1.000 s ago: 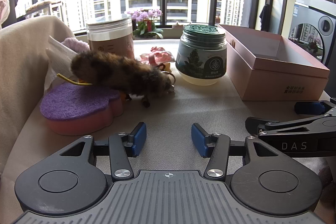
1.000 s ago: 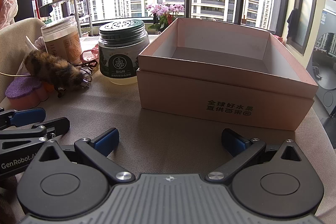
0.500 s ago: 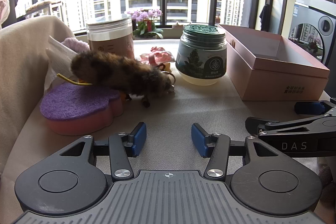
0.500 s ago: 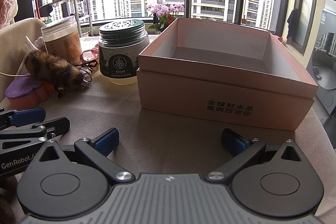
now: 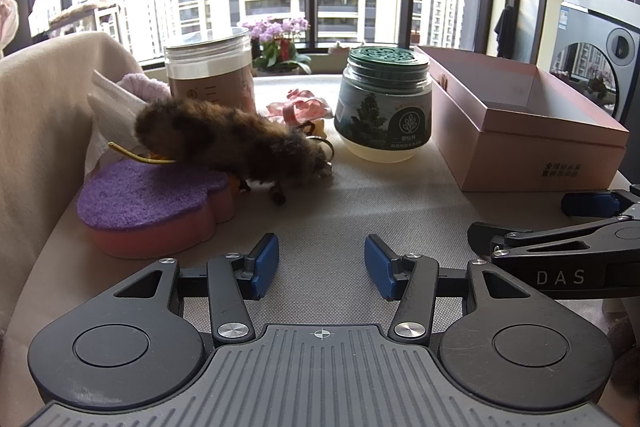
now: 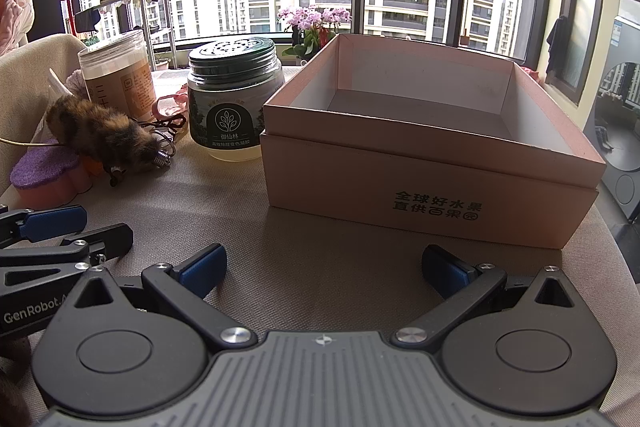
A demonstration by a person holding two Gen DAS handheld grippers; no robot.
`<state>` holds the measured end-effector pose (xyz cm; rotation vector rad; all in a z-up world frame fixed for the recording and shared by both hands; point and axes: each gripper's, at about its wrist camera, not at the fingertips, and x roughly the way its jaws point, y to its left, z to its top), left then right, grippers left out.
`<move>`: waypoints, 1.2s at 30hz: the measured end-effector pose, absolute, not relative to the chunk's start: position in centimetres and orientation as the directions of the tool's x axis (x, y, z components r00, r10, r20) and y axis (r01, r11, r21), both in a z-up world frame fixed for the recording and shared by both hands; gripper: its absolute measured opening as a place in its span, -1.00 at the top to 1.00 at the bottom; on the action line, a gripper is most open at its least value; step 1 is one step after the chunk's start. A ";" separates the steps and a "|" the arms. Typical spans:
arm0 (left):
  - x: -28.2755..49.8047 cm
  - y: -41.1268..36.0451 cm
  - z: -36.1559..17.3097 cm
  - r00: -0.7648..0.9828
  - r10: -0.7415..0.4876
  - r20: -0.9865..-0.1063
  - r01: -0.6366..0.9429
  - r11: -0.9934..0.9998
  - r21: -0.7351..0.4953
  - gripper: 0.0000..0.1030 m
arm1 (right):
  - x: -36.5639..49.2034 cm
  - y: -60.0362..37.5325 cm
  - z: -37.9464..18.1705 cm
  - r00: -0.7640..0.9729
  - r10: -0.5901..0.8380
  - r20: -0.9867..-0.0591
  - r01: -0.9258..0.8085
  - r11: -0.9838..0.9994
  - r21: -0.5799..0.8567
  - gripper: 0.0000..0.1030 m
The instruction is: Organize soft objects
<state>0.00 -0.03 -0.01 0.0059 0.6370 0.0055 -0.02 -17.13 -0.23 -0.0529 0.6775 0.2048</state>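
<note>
Fur toy (image 5: 236, 143) ahead and left of left gripper (image 5: 321, 265), slumped partly over purple sponge (image 5: 150, 201), long axis running from upper left down to lower right, ring end (image 6: 162, 157) toward green jar (image 5: 384, 107). Left gripper low over tablecloth (image 5: 360, 203), jaws moderately apart, nothing between them. Right gripper (image 6: 322, 269) spread wider, likewise empty, pointed straight at pink box (image 6: 432, 163), open and bare inside as far as visible. Box well apart from toy, across to the right, past green jar. Tan jar (image 5: 210, 75) just behind toy; pink ribbon (image 5: 300, 107) between the two jars; pale pink cloth (image 5: 140, 85) and white tissue (image 5: 112, 111) tucked behind toy, partly hidden. Judged nearer for first pick: left gripper, toy and sponge both on its side, reach forward and leftward. Probably best across toy's narrow width, so jaws turned square to its slanting axis rather than along it. Likely snag: toy resting on sponge, gold cord (image 5: 136, 155) trailing beneath, so sponge perhaps dragged along. Nothing yet boxed, by the look of it; task at its start.
</note>
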 end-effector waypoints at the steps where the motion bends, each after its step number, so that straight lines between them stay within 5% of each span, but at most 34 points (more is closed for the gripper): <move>1: 0.0 0.0 0.0 0.804 0.006 -0.595 -0.003 1.000 0.006 -0.07 | 0.0 -17.1 -0.2 0.760 0.171 -0.627 -0.205 0.979 0.018 -1.00; 30: 0.1 -0.1 0.1 0.804 0.005 -0.595 -0.002 1.000 0.006 -0.05 | 0.4 -17.1 -0.2 0.751 0.181 -0.635 -0.221 0.975 0.016 -1.00; 36: -0.7 0.7 0.2 0.798 -0.072 -0.598 0.059 0.997 -0.042 -0.03 | 1.4 -17.2 0.1 0.707 0.194 -0.680 -0.249 0.968 0.018 -1.00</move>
